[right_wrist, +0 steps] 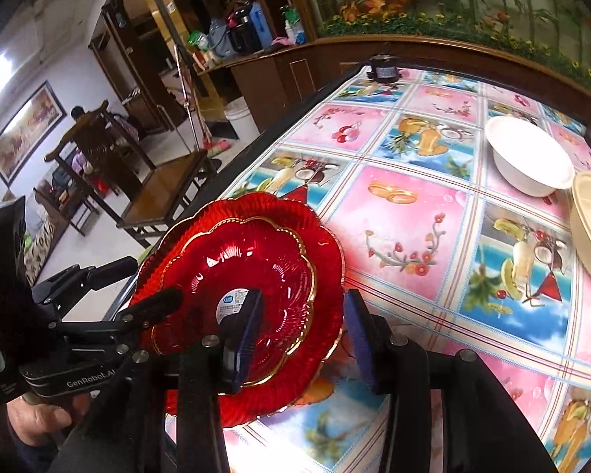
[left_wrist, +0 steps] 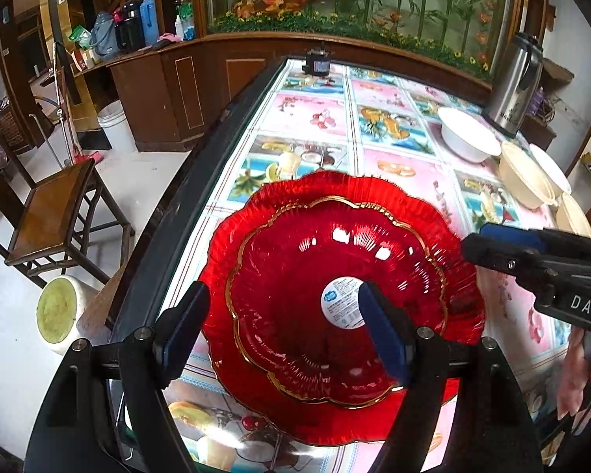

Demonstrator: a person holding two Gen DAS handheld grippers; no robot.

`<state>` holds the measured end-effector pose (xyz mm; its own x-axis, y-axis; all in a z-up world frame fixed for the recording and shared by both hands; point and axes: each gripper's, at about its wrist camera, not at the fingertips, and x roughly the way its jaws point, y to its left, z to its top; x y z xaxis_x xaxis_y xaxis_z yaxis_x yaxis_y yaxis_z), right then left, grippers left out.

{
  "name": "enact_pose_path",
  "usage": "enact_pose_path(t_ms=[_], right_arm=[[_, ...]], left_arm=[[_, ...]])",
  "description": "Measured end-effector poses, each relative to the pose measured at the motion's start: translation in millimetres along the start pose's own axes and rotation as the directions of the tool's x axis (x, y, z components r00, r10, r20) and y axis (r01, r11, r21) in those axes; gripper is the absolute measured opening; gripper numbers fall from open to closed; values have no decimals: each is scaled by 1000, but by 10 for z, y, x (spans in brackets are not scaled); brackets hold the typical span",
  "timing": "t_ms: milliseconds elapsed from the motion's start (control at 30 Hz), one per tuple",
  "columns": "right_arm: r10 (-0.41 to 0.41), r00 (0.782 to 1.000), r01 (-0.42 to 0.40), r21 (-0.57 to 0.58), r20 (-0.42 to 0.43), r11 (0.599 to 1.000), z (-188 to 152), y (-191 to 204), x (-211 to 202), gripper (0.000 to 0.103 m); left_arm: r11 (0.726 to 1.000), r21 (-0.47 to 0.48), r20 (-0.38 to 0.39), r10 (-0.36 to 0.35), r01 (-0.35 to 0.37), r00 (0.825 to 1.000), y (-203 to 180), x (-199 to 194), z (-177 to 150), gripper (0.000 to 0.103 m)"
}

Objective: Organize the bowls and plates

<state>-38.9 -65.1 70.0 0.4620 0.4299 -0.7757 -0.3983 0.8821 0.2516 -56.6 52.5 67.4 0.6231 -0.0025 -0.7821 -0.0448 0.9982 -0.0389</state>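
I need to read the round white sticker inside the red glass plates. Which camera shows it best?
The left wrist view: the round white sticker in the stacked red glass plates shows larger there, though the left gripper's finger covers its right edge. In the right wrist view the sticker is smaller, tilted, and partly hidden by a finger.

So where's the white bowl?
The white bowl sits far right on the table, between the steel flask and the cream bowls.
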Motion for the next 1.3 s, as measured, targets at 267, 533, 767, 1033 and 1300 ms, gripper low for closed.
enact_pose_path(t_ms=[267, 533, 767, 1033, 1300], right_arm=[[9, 1000, -10, 37, 18, 999, -86, -136, -115, 44], [17, 998, -23, 107, 57, 994, -121, -428, -252, 44], [-1, 994, -19, 195, 106, 981, -143, -859, -401, 44], [-22, 992, -17, 303, 124, 953, -204, -1351, -396, 46], [-57, 983, -5, 332, 175, 943, -181, -1660, -642, 46]], left_arm=[[1000, -2, 44, -31, 31, 999, -99, -92, 43, 78], [997, 54, 48, -53, 50, 997, -392, -148, 100, 78], [987, 124, 34, -106, 101, 994, -822, -157, 188, 78], [971, 187, -12, -150, 149, 989, -1284, -84, 241, 78], [952, 227, -34, -205, 207, 978, -1694, -29, 490, 78]])
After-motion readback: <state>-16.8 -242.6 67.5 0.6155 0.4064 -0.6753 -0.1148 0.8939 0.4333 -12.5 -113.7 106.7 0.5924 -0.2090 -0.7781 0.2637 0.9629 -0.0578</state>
